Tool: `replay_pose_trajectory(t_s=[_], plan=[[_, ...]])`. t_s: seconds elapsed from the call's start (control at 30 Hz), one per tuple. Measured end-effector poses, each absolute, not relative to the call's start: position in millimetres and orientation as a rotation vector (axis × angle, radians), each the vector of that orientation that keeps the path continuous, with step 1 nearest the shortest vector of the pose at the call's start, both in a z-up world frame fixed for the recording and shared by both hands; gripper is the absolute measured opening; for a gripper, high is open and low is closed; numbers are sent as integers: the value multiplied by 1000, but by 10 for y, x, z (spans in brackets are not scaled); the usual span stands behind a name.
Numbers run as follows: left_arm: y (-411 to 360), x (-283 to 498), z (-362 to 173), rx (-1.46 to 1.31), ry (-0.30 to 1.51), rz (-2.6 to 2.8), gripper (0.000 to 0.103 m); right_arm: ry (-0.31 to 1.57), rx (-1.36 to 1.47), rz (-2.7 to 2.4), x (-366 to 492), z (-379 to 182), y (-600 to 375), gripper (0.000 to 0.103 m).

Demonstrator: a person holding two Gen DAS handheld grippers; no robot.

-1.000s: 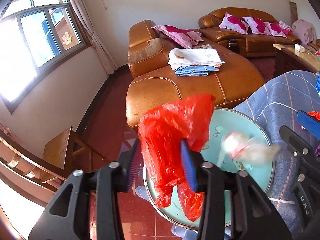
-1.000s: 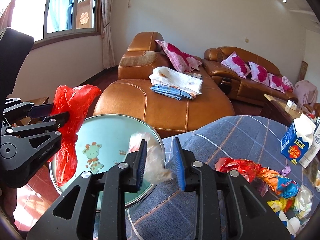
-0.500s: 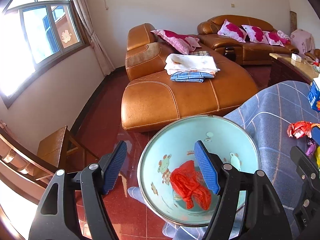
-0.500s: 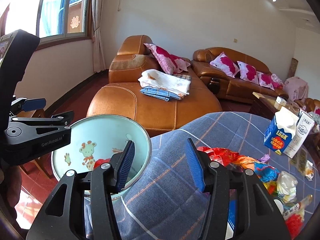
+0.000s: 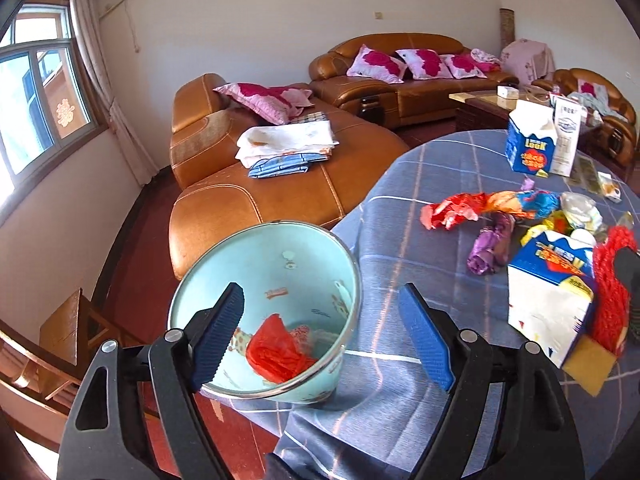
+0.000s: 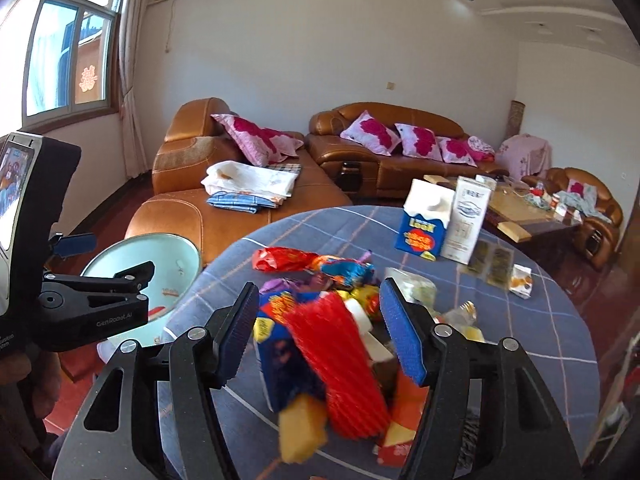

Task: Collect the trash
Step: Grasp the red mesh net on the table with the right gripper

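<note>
A light blue bin (image 5: pixel 344 280) stands at the table's left edge, with a crumpled red bag (image 5: pixel 278 354) and a pale wrapper in it. My left gripper (image 5: pixel 324 336) is open and empty, just above the bin's near rim. My right gripper (image 6: pixel 320 332) is open over a trash pile on the blue checked tablecloth (image 6: pixel 540 320); a red mesh sleeve (image 6: pixel 340 372) and a lying blue-and-white carton (image 6: pixel 280 364) sit between its fingers. That carton (image 5: pixel 548 296) and sleeve (image 5: pixel 608 292) also show in the left wrist view. Colourful wrappers (image 5: pixel 492 208) lie beyond.
Two upright cartons (image 6: pixel 444 220) stand at the far side of the table, with small packets (image 6: pixel 496 264) beside them. A brown leather sofa (image 5: pixel 280 196) with folded cloths sits behind the bin. A wooden stool (image 5: pixel 68 328) stands on the red floor at left.
Both grippers opened: the red bag and the pale wrapper dropped into the bin. The right gripper then swung right over the trash pile; the left gripper turned toward the table.
</note>
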State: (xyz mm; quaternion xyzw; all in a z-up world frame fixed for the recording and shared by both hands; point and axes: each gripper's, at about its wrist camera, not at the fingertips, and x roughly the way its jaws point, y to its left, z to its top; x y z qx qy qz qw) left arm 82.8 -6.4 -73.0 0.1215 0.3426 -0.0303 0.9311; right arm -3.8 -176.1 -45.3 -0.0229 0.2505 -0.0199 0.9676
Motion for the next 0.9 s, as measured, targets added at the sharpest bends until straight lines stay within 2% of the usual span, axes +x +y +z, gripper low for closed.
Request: replay_pose_trajectory(t_s=[0.37,0.43,0.5,0.6,0.9], plan=[[-364,610,-934,289,728,-116,81,567,12,-76,-169,-795,-2074,64],[-378,588,-921,288,724,-118,81,582,21,-65,-156,-824,-2070,57],[-391,566,-903,285,718,-122,81,604,32,-49,-154,-849,-2088,24],[-418,529,-882,280,713,-137,81,592,55,-32,-236,-817,-2129,21],[-620,384,-765,278,672,-192,82,532,125,-142,-640,-541,-2577,20]])
